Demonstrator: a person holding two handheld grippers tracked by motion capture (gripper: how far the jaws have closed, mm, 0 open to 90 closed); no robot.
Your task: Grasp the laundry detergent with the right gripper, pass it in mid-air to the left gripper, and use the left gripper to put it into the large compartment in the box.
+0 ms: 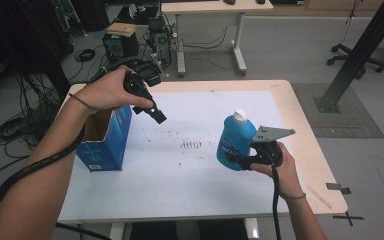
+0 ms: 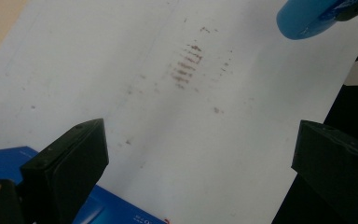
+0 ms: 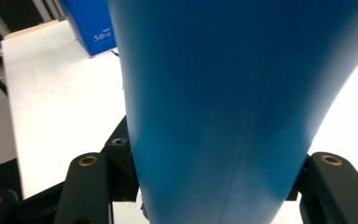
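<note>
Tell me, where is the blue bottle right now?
In the high view the blue bottle is at the table's right side, clamped in the right tool, well apart from the open blue box at the left.

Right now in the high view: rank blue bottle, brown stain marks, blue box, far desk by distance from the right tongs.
1. blue bottle: clamped in the right tongs, at the table's right.
2. brown stain marks: on the white sheet, mid-table, to the tongs' left.
3. blue box: open-topped, at the table's left edge, under the left hand.
4. far desk: across the floor, beyond the table.

Blue white-capped bottle (image 1: 235,141) held tilted above the table, right side
</note>
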